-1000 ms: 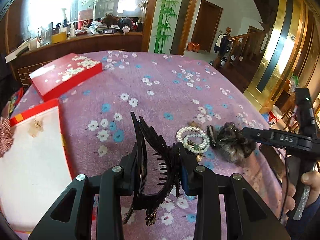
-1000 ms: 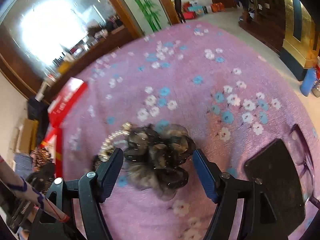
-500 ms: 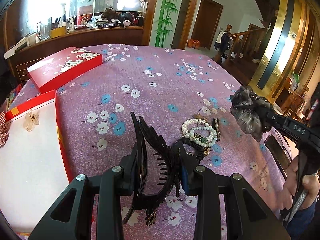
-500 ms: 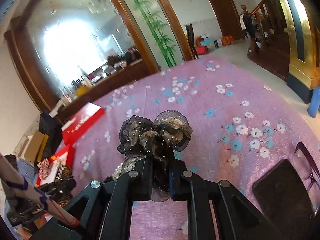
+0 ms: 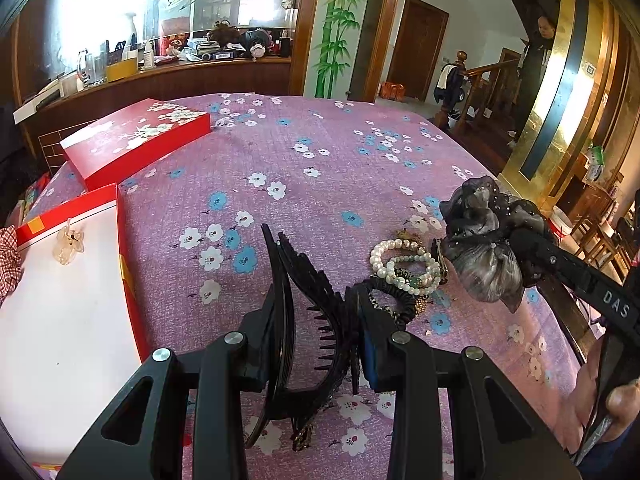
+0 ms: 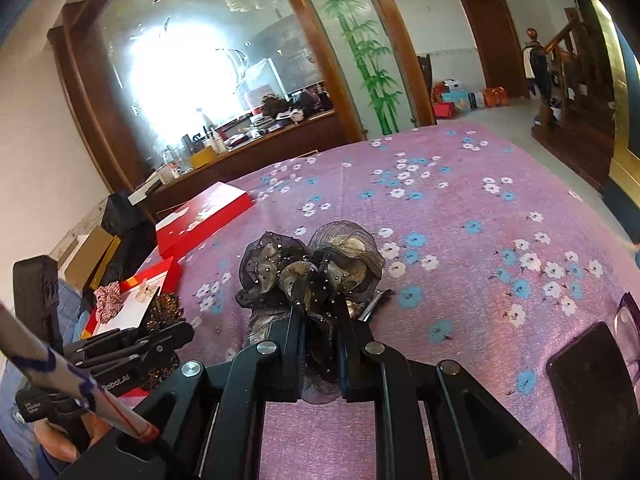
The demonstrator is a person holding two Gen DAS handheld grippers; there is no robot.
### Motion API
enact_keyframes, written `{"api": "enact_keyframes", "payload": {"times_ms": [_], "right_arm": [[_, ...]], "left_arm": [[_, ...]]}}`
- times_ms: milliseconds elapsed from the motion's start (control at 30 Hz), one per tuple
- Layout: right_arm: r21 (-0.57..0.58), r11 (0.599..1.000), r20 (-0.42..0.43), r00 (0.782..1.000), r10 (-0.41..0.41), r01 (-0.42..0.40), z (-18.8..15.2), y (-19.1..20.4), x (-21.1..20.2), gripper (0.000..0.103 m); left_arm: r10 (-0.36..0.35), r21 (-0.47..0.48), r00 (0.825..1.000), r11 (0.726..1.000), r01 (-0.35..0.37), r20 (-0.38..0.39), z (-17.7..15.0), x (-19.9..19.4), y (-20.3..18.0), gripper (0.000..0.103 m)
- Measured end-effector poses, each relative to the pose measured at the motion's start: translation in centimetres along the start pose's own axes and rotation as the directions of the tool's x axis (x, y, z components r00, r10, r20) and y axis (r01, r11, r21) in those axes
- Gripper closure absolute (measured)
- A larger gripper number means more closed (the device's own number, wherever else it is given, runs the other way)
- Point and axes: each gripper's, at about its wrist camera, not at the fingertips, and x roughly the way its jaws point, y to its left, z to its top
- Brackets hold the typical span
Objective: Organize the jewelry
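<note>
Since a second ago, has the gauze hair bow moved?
Yes. The gauze hair bow, clamped in the right gripper, is lifted off the cloth, up and right of the pearl bracelets.

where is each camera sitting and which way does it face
Left wrist: on the left gripper, looking down its fingers over the purple floral tablecloth; its jaws clamp a black hair claw clip; the person's right hand shows.
Right wrist: on the right gripper, facing the mirror wall; its jaws pinch a dark organza hair bow.
Shared: the bow, the open red box, its red lid, and each other's gripper.
</note>
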Motion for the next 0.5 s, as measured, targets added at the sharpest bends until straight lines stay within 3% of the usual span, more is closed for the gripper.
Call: {"api": "enact_keyframes", "payload": {"times_ms": [500], "right_arm": [[-0.101, 0.995, -0.002, 1.0, -0.007, 0.007, -0.8, 2.1, 0.3, 0.09]], "left_arm": [[0.019, 0.001, 1.0, 1.0, -0.019, 0.01, -0.2, -0.3, 0.0, 0.071]]}}
